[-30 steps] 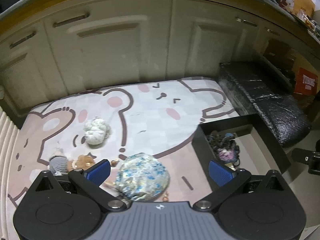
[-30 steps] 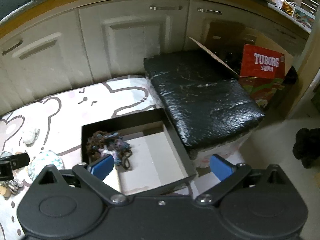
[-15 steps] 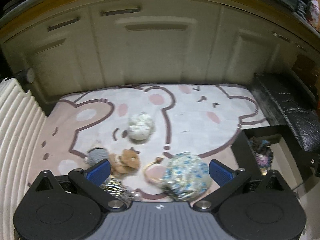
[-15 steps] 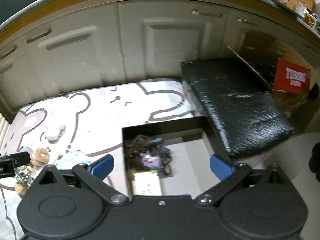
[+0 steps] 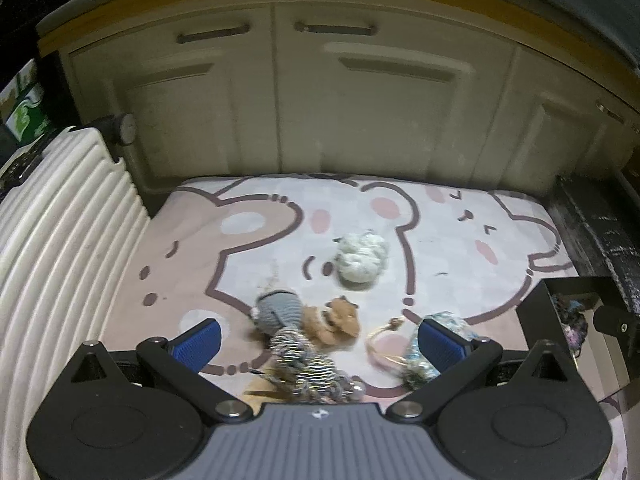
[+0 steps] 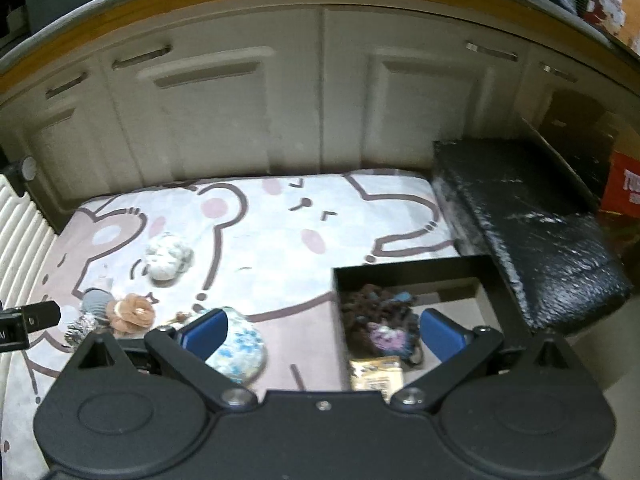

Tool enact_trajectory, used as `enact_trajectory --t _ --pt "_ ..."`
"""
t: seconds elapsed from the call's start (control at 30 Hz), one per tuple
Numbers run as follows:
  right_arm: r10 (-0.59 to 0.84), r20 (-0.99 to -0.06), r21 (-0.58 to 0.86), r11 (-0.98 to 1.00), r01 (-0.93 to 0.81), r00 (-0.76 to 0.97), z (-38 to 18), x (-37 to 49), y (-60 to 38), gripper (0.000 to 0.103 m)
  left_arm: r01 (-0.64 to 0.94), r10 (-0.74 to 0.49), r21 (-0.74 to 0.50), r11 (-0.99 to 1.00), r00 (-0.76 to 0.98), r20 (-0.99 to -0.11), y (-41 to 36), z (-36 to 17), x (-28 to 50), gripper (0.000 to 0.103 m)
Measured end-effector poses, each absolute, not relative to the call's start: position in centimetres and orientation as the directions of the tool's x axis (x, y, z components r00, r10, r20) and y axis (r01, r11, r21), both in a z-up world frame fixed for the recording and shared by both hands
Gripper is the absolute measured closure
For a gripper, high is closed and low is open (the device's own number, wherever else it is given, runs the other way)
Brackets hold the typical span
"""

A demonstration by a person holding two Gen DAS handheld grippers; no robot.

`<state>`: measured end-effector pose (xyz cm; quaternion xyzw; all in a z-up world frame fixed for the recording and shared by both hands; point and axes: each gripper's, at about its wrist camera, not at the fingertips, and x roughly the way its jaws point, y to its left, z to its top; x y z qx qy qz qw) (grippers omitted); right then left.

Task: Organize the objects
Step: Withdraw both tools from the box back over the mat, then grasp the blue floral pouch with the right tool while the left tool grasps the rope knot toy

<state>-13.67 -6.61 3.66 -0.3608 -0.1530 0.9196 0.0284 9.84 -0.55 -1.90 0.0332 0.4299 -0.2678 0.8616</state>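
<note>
Both claws are spread wide and carry nothing. The left claw [image 5: 318, 340] hovers over the cluster of small fabric items near the front edge of the bear-print mat [image 5: 440, 232]: a grey knitted piece [image 5: 278, 310], a brown plush flower [image 5: 338, 320], a striped scrunchie [image 5: 304, 360] and a blue floral pouch [image 6: 240, 350]. A white scrunchie [image 5: 362, 260] lies apart, nearer the mat's middle. The right claw [image 6: 324, 334] hangs between the pouch and the black box [image 6: 500, 280] at the mat's right edge. The box already holds a dark yarn bundle [image 6: 380, 320] and a small card packet [image 6: 376, 374], so sorting looks begun; five items on the mat appear left to move.
</note>
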Motion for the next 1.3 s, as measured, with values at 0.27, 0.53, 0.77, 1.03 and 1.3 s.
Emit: enact_trajectory --t 0.27,0.53,0.77,1.03,1.3 --pt "0.127 -0.639 -0.301 -0.949 0.095 -0.759 3.3 -13.7 -9.0 0.0 0.463 -0.431 -0.182 0.868 0.517 -0.74 1.4 -2.0 10.7 0.0" --pt "0.032 -0.651 -0.189 -0.975 0.121 -0.759 3.3 -14.2 -9.8 0.0 0.476 -0.437 -0.173 0.862 0.528 -0.728 2.1 -2.6 11.0 0.0" --pt "-0.016 -0.631 -0.105 -0.989 0.106 -0.776 2.6 -14.9 -10.4 0.0 0.499 -0.42 -0.141 0.855 0.507 -0.753 1.9 -3.8 11.5 0.0" --pt "-0.039 -0.717 -0.092 -0.984 0.151 -0.696 -0.3 -17.2 -11.5 0.0 0.544 -0.435 -0.165 0.823 0.416 -0.798 1.2 -5.9 12.3 0.0" --pt "-0.011 -0.797 -0.088 -0.987 0.133 -0.604 -3.8 -19.6 -12.0 0.0 0.506 -0.455 -0.255 0.824 0.324 -0.83 1.3 -7.4 13.5 0.006"
